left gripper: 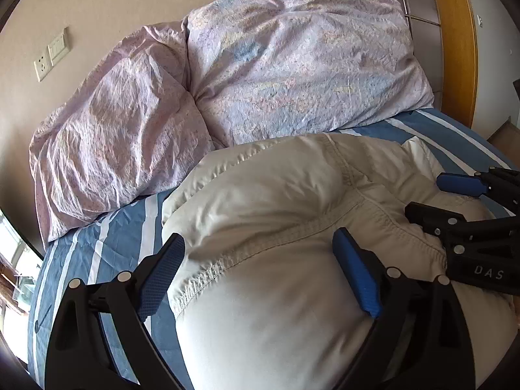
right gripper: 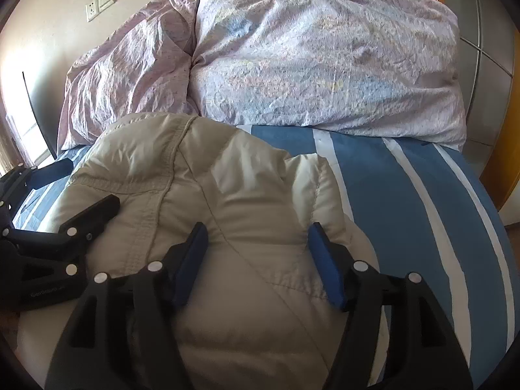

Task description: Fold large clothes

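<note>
The puffy cream jacket (left gripper: 276, 227) lay bunched on the striped bed (right gripper: 406, 195), the left gripper (left gripper: 260, 279) and right gripper (right gripper: 260, 263) both spread over it, pinching nothing, so its springy padding looked likely to unfold.

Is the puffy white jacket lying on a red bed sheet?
No, the puffy white jacket lies on a bed sheet that is blue with white stripes, not red.
</note>
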`<action>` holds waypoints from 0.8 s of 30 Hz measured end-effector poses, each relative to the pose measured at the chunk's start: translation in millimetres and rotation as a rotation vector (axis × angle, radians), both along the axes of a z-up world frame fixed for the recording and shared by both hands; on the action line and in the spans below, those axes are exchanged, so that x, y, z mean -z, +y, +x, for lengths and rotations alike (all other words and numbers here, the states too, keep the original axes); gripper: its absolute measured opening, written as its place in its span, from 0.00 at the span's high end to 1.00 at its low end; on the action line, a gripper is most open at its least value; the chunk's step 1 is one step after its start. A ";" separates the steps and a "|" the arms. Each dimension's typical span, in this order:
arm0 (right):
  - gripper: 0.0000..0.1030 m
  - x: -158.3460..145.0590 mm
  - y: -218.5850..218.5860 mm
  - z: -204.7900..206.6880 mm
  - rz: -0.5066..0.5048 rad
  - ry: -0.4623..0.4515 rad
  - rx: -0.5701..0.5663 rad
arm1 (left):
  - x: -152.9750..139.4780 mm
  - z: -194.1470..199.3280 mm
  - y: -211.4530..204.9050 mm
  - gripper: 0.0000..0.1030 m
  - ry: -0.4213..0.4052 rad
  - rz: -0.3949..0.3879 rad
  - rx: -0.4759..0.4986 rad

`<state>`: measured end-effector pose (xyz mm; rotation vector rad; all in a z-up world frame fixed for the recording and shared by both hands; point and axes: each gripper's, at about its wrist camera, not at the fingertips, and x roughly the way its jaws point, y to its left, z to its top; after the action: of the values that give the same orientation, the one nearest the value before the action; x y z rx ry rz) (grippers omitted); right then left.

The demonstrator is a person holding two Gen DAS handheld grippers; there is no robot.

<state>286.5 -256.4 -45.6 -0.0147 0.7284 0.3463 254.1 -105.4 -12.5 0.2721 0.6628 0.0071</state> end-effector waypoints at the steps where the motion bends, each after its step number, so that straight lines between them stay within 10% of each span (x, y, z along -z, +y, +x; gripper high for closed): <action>1: 0.37 1.9 -1.1 0.8 0.003 0.000 0.000 | 1.3 1.1 0.7 0.08 0.003 -0.008 -0.002; 18: 0.32 6.8 1.4 2.8 -0.035 -0.002 0.045 | 9.9 3.5 5.7 0.02 -0.010 -0.032 -0.035; 24: 0.17 -33.7 -53.1 -17.3 0.258 0.158 -0.003 | -22.6 -31.0 62.9 0.02 0.094 -0.361 0.032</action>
<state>269.2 -309.5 -11.8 0.2584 0.8349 0.4455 223.1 -42.5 10.1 -0.0650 0.7391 -0.1552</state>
